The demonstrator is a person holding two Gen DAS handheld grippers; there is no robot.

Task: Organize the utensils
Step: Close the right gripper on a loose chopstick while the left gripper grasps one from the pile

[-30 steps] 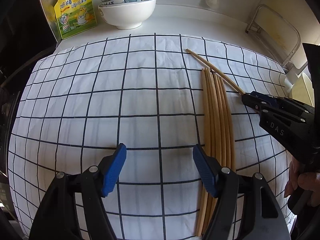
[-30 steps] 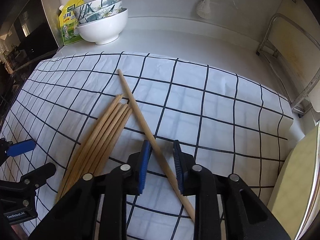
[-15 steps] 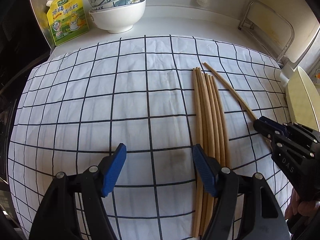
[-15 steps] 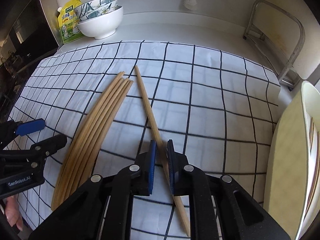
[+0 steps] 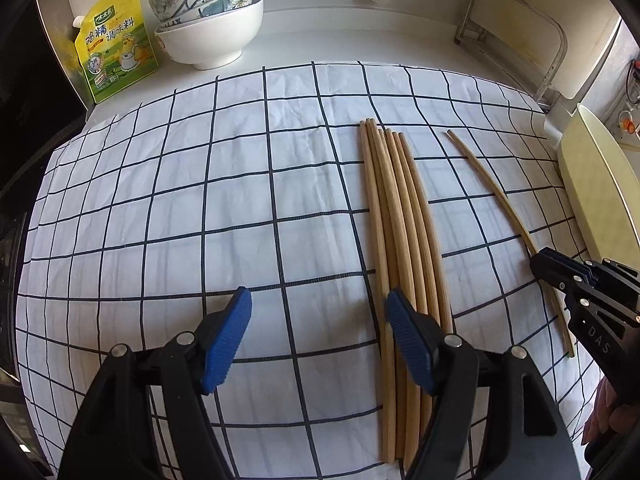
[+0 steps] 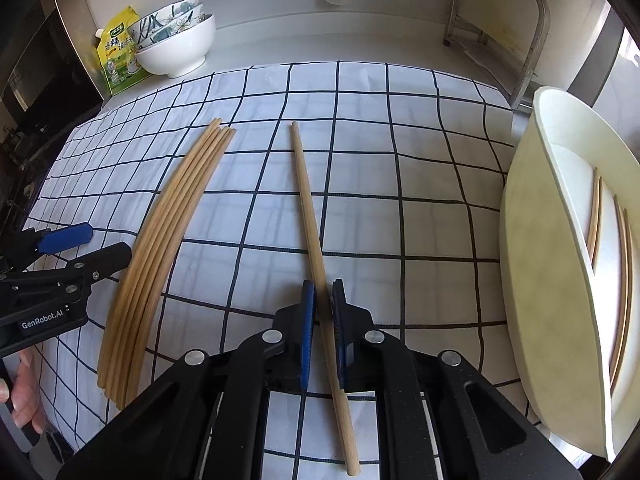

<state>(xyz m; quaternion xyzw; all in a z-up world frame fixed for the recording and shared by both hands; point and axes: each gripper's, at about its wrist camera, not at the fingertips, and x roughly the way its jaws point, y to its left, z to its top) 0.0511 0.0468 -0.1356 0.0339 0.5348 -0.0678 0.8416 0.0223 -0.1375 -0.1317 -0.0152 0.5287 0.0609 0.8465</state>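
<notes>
Left wrist view: the left tongs [image 5: 316, 340] sit wide apart with nothing between the blue pads, low in the frame over the checked cloth [image 5: 200, 208]. The bundle of chopsticks [image 5: 400, 240] lies on the cloth just right of centre, running under the right-hand pad. Far right, the right tongs [image 5: 538, 270] are clamped on a single chopstick [image 5: 492, 192]. Seasoning pouch [image 5: 114, 46] and stacked bowls [image 5: 208, 24] sit upper left on the tabletop.

Right wrist view: the right tongs [image 6: 323, 320] are closed on the single chopstick [image 6: 308, 200], centre frame. The bundle [image 6: 168, 232] lies to the left, well apart. A cream utensil tray [image 6: 532, 240] stands at the right edge with a few chopsticks inside.
</notes>
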